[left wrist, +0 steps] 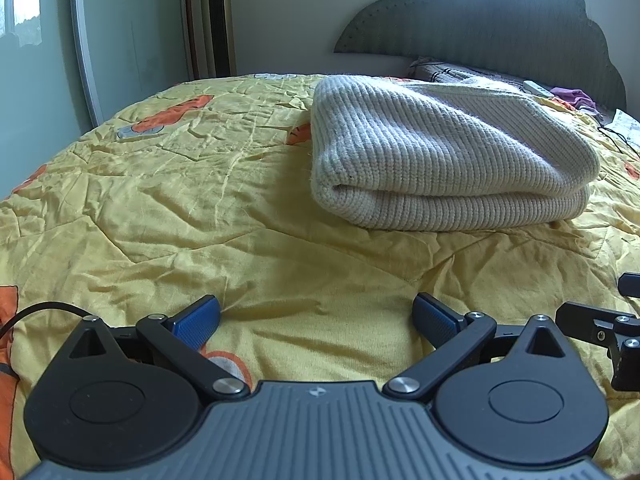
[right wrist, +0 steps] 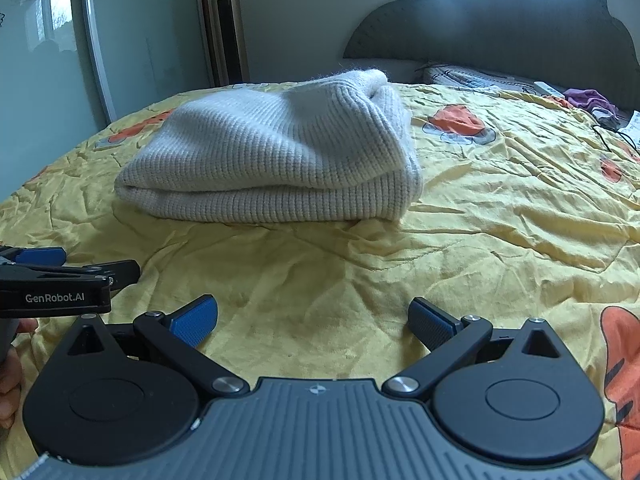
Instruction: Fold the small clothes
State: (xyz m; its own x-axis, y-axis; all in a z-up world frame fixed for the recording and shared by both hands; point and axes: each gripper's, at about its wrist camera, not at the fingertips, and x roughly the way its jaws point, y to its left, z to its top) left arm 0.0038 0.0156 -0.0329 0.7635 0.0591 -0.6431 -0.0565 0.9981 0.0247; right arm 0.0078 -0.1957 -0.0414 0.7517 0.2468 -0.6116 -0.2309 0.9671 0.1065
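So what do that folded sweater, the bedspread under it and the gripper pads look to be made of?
Folded sweater: chunky rib knit, off-white and matte, with fuzzy stray fibres at the edges; probably wool or acrylic.
Bedspread: thin woven fabric, yellow with orange print, with a slight sheen and sharp creases; possibly a cotton or polyester quilt cover.
Left gripper pads: blue, finely textured, likely rubber.

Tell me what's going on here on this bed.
A person holds a two-finger gripper in each hand over a yellow bedspread. The cream knit sweater already lies folded into a neat bundle ahead of them. The left gripper and the right gripper are both open, holding nothing, and sit apart from the sweater.
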